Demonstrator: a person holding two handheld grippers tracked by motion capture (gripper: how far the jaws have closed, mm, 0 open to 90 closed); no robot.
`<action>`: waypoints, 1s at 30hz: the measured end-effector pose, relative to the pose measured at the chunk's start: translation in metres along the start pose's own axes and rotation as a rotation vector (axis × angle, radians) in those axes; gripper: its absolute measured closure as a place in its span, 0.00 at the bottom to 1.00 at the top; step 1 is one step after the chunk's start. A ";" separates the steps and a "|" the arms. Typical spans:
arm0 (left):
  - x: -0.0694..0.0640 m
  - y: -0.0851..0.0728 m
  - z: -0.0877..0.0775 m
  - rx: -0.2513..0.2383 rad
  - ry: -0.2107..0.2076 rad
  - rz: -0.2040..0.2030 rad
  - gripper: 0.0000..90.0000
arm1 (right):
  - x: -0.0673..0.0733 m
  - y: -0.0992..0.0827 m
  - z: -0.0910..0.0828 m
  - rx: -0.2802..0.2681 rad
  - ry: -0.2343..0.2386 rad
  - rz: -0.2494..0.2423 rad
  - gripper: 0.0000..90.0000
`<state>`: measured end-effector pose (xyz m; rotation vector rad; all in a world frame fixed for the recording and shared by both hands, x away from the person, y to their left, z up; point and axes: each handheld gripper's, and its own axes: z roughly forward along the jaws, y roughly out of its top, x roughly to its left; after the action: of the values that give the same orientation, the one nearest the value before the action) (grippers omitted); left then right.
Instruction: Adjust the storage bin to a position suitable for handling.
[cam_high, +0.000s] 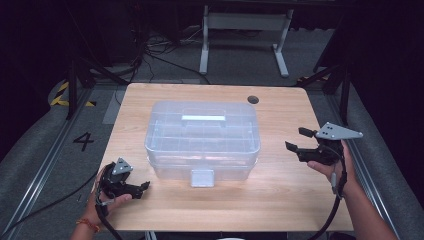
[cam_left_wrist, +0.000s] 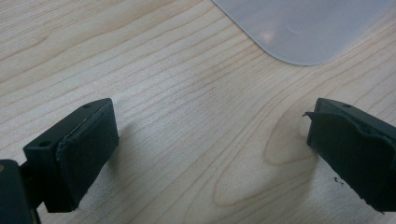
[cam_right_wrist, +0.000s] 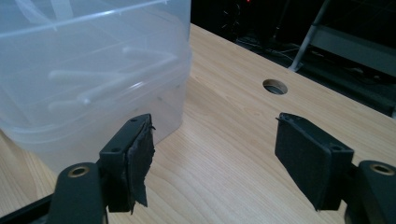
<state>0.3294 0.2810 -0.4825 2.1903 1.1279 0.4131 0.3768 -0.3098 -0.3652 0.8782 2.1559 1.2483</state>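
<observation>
The clear plastic lidded storage box (cam_high: 202, 140) stands in the middle of the light wooden counter (cam_high: 280, 200). Both the left gripper (cam_high: 144, 189) and the right gripper (cam_high: 296, 139) are spread, empty. Probably best: approach both sides evenly, low.

I am looking at a lab or test bay: a wood worktop (cam_high: 280, 195) ringed by dark curtains, cables (cam_high: 150, 55) on grey floor at 11 o'clock, hazard tape (cam_high: 62, 95) and a painted number 4 (cam_high: 83, 141) at 9 o'clock.
</observation>
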 end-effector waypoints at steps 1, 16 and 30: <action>0.000 0.000 0.000 0.001 0.002 0.001 0.03 | 0.000 0.002 0.000 0.001 0.000 0.003 0.32; 0.000 0.000 0.000 0.001 0.002 0.001 0.03 | 0.015 0.039 0.014 -0.005 0.006 -0.086 0.32; 0.000 0.000 0.000 0.000 0.001 0.001 0.03 | 0.029 0.069 0.032 -0.037 0.051 -0.121 0.33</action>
<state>0.3294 0.2811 -0.4825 2.1911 1.1281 0.4148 0.3986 -0.2447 -0.3215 0.6969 2.1829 1.2584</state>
